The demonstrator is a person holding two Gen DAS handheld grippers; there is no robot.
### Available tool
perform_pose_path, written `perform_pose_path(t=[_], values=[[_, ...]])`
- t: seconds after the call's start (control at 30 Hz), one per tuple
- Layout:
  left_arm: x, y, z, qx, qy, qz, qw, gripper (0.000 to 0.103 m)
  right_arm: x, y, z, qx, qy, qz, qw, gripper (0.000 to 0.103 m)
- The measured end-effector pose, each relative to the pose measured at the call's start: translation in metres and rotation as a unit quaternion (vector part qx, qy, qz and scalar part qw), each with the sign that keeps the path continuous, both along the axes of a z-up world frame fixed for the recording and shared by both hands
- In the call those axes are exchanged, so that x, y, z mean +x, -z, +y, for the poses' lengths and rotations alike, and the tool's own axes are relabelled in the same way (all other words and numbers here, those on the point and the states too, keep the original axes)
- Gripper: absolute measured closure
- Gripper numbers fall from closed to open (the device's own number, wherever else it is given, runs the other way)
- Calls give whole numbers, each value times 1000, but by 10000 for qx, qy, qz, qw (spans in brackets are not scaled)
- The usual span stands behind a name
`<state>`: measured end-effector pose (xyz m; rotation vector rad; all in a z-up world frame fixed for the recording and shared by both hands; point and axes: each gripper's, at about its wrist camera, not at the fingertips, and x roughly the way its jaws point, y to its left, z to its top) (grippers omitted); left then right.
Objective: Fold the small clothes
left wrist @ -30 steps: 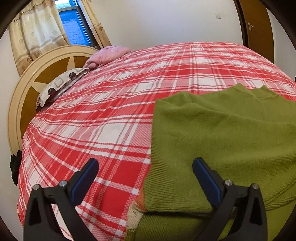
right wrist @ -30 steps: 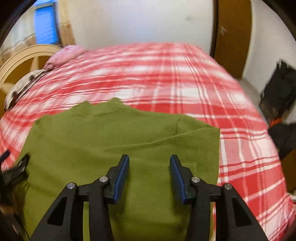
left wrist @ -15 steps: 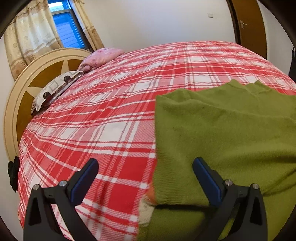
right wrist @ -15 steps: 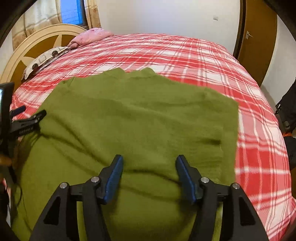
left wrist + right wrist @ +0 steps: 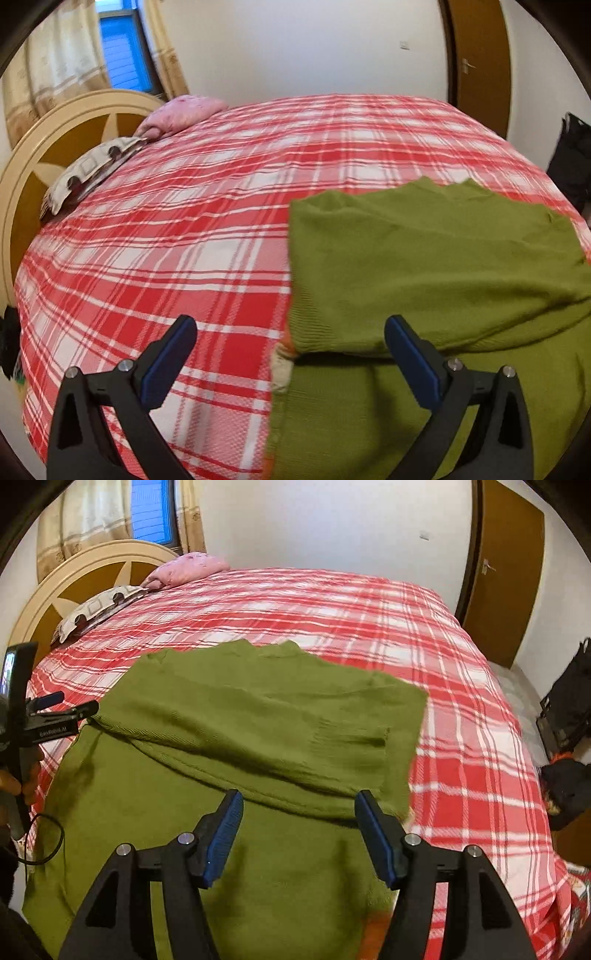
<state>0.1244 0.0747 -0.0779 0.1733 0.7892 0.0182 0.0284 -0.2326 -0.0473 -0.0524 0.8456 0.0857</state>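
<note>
A: Item one, your left gripper (image 5: 290,354). Condition?

B: Fingers spread wide, nothing between them. It hangs over the left edge of the green sweater (image 5: 424,266), one blue pad (image 5: 168,360) above the bedspread, the other above the knit.

A: Item two, your right gripper (image 5: 299,830).

B: Also parted, holding nothing. Both pads hover above the sweater, just short of the folded sleeve's edge.

A: Item three, the sweater itself.

B: Olive-green knit, lying flat on the red-and-white plaid bedspread (image 5: 166,240), near the bed's near edge. In your right view the sweater (image 5: 236,731) has an upper layer folded across the body, ending in a ribbed cuff edge. A small orange and cream patch (image 5: 282,363) shows at its left side, beneath the fold.

A: Item four, surroundings.

B: Cream headboard (image 5: 74,579) with a brown star pattern at the far left. Pink pillow (image 5: 181,114) and a patterned pillow (image 5: 88,170) against it. Curtained window (image 5: 151,509) behind. Brown door (image 5: 502,572) at the right wall. Dark bags (image 5: 569,709) on the floor beside the bed.

A: Anything else?

B: Your left gripper (image 5: 55,716) shows at the left margin of the right view, at the sweater's edge.
</note>
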Motion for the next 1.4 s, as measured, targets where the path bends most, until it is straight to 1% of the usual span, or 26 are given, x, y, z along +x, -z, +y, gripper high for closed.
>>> perform_pose_path(t=[0.07,0.1,0.2,0.3,0.37,0.43,0.47,0.53,0.63,0.7,0.8,0.87,0.9,0.93,0.97,1.0,1.03,1.07,1.1,1.13,1.17,1.2,1.27,1.33,1.37,1.4], values=[[-1,7,-5,51,81,184,9998,0,-14,-7,-11,-26,226,-124,9997,39],[-3,7,-3,28,123,202,9997,0,-22,-12,-17,-8,297,-217,9993,39],[-22,-1,9,-283,375,10,9989,0,-64,-42,-47,-81,672,-645,9956,39],[-39,-8,24,-440,538,-53,9976,0,-111,-73,-82,-75,1047,-943,9900,39],[-58,-16,41,-495,661,-116,9965,0,-141,-94,-104,-74,1301,-1150,9848,39],[-74,-23,54,-462,740,-180,9960,0,-179,-120,-129,-60,1563,-1449,9770,39],[-82,-27,61,-450,769,-214,9958,0,-191,-128,-134,-37,1630,-1552,9743,39],[-96,-37,75,-452,823,-274,9952,0,-224,-150,-149,56,1761,-1907,9657,39],[-113,-52,96,-550,794,-363,9947,0,-256,-171,-157,261,1800,-2346,9549,39],[-123,-62,109,-564,738,-463,9946,0,-269,-179,-161,617,1769,-2620,9467,39],[-139,-80,137,-659,453,-718,9942,0,-277,-184,-172,1334,1654,-2860,9344,39],[-149,-92,160,-826,186,-910,9922,0,-283,-183,-180,2060,1563,-3170,9125,39],[-155,-97,170,-913,72,-996,9908,0,-284,-181,-182,2459,1413,-3322,8995,39],[-164,-104,185,-1067,-87,-1134,9878,0,-285,-178,-183,2888,1183,-3491,8836,39],[-171,-108,194,-1167,-140,-1218,9856,0,-277,-174,-178,3441,848,-3582,8637,39],[-179,-111,203,-1269,-174,-1301,9832,0,-277,-174,-178,3441,848,-3582,8637,39],[-189,-115,214,-1397,-218,-1376,9803,0,-268,-173,-172,3730,524,-3425,8607,39],[-198,-116,222,-1495,-212,-1379,9789,0,-252,-170,-161,4235,-206,-3077,8518,39],[-203,-115,226,-1544,-173,-1367,9783,0,-241,-166,-149,4590,-790,-2717,8422,38],[-211,-114,229,-1608,-85,-1355,9776,0,-230,-162,-135,4813,-1227,-2324,8362,37],[-219,-112,231,-1632,15,-1351,9773,0,-214,-153,-95,4711,-1913,-1475,8483,37],[-227,-108,229,-1628,155,-1320,9777,0,-214,-153,-95,4711,-1913,-1475,8483,37],[-232,-100,219,-1550,440,-1175,9799,0,-211,-144,-57,4048,-2244,-985,8810,37],[-237,-90,204,-1484,797,-1034,9803,0,-210,-127,-19,3347,-2363,-313,9117,37],[-236,-77,189,-1539,1101,-839,9783,0,-210,-117,-5,3127,-2352,-32,9202,37],[-233,-67,178,-1580,1351,-630,9761,0,-211,-105,6,3008,-2309,182,9252,37]])
